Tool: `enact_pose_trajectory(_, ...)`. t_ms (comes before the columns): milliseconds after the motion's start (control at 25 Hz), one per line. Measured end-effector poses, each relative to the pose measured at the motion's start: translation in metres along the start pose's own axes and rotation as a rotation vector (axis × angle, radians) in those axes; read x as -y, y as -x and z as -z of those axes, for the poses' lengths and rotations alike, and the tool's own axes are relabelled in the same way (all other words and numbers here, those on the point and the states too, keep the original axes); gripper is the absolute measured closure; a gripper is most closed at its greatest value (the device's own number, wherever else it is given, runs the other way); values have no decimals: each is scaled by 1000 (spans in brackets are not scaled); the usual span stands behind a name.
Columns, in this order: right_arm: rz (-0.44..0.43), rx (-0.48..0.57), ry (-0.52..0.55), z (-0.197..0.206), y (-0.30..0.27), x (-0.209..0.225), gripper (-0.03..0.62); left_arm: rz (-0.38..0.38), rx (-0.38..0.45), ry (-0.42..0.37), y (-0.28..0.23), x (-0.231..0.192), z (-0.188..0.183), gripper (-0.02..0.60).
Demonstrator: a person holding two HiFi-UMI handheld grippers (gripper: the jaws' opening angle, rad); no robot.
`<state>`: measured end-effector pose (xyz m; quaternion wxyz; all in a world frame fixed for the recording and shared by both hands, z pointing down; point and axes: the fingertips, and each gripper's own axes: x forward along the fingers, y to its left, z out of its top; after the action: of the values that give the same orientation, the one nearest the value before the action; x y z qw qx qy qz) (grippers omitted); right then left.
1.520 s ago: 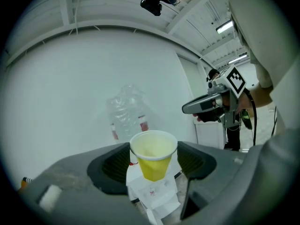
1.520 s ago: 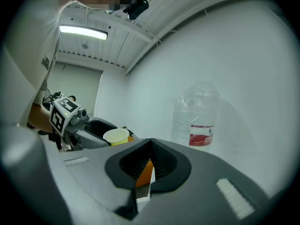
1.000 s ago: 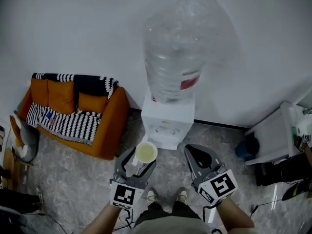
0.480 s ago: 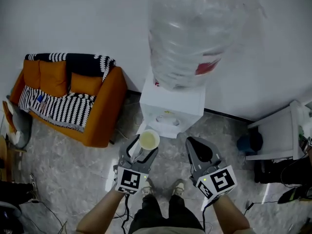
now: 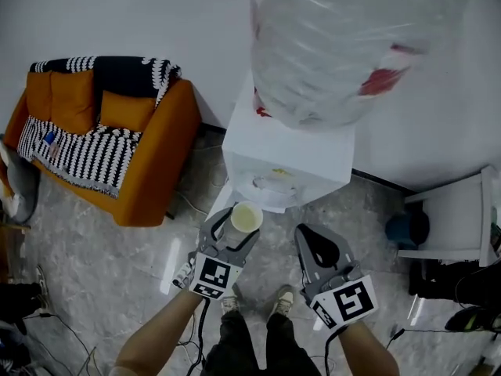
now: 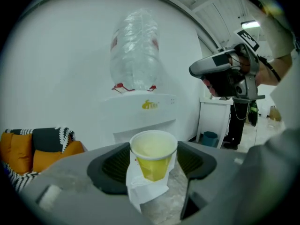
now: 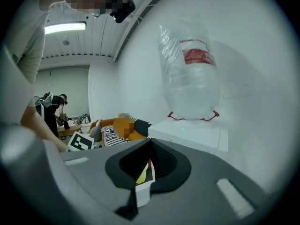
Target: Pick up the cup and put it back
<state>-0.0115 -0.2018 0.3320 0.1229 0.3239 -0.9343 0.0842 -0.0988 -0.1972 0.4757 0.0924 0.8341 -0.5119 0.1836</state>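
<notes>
The cup (image 5: pixel 246 217) (image 6: pixel 153 154) — yellow paper with a white rim — stands upright between the jaws of the left gripper (image 5: pixel 232 233) (image 6: pixel 152 161), which are set wide and press on its sides. It is held up off the floor (image 5: pixel 117 265), just in front of the white dispenser (image 5: pixel 286 171) with its upturned bottle (image 5: pixel 344 45). The right gripper (image 5: pixel 321 249) (image 7: pixel 150 165) hangs beside it, apart from the cup, with its jaws closed on nothing — only a thin slit between them.
</notes>
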Motion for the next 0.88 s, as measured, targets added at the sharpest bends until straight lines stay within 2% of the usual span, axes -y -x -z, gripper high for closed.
enact_pose_trajectory(120, -4, -12, -11, 23, -13, 2, 591, 7, -19, 59, -29, -6, 34, 256)
enact_pose_trajectory(560, -7, -37, -47, 94, -50, 16, 591, -51, -119, 99, -101, -18, 134, 255)
enact_pose_trajectory(720, -15, -59, -45, 116, -64, 23, 591, -68, -136, 91, -122, -25, 159, 256)
enact_pose_trajectory(880, -39, -83, -34, 135, -81, 25, 591, -40, -133, 37, -142, -34, 171, 256)
